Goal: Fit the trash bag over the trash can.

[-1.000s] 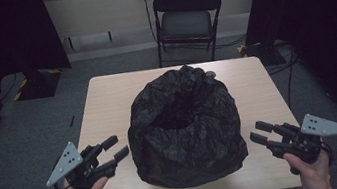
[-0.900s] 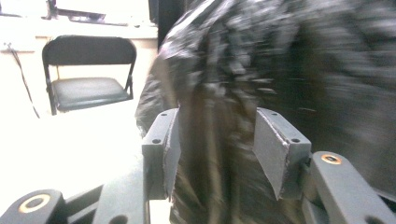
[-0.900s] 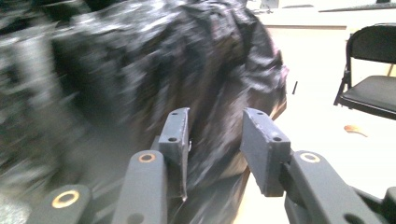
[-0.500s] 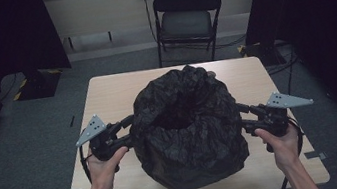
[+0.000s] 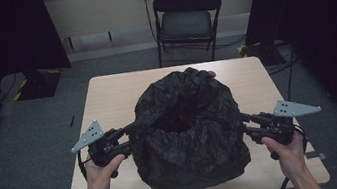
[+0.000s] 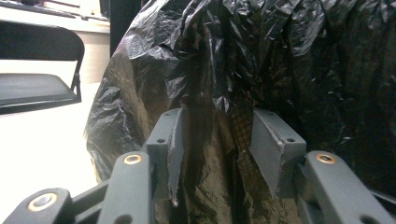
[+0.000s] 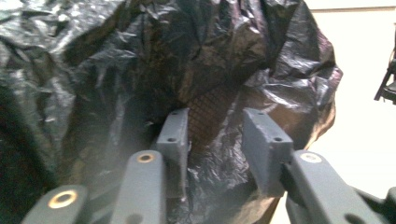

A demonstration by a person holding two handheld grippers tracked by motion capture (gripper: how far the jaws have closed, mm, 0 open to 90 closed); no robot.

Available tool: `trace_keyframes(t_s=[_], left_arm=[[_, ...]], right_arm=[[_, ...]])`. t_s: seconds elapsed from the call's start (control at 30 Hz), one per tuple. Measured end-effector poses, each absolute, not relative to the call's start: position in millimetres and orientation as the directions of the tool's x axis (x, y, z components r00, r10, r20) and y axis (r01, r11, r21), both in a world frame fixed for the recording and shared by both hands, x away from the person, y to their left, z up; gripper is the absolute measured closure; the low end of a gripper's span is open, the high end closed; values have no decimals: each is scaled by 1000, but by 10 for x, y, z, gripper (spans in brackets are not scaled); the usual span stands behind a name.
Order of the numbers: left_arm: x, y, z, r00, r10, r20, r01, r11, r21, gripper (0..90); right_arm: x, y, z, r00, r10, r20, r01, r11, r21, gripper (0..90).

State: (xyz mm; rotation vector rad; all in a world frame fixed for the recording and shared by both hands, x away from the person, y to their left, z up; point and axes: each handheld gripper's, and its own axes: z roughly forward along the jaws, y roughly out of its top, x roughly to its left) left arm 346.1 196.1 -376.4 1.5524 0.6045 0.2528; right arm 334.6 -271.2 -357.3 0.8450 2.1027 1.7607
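On the table [image 5: 105,91], both grippers, left [image 5: 130,136] and right [image 5: 243,125], had just closed, pinching the black bag [image 5: 186,127]; thin plastic might tear.

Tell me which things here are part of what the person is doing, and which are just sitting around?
In use:
- black plastic bag on the table
- left claw, a fold of bag between its jaws
- right claw, likewise pinching the bag

Just around:
- folding chair behind the table
- cables on the floor

The right gripper's [image 7: 215,135] fingers [image 7: 173,135], just closing, pinch a fold of the crumpled black plastic bag [image 7: 140,60]
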Motion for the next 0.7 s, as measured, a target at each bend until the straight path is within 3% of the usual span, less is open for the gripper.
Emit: trace_keyframes(t_s=[0.3,0.43,0.6,0.7], left_arm=[[3413,2014,-3757,853,484,-196,216,14,976,565],[3402,2030,-3673,803,570,-174,232,-30,972,428],[3374,2303,-3406,728,664,-170,214,16,977,414],[3298,2364,-3187,750,648,-135,160,20,987,507]], right_arm=[[3153,-2687,-3554,-802,580,141,251,113,961,595],[3160,-2691,-3530,-767,628,134,281,140,949,452],[3189,-2833,-3415,-752,644,137,264,105,959,509],[3229,-2910,-3284,-738,663,127,236,77,969,571]])
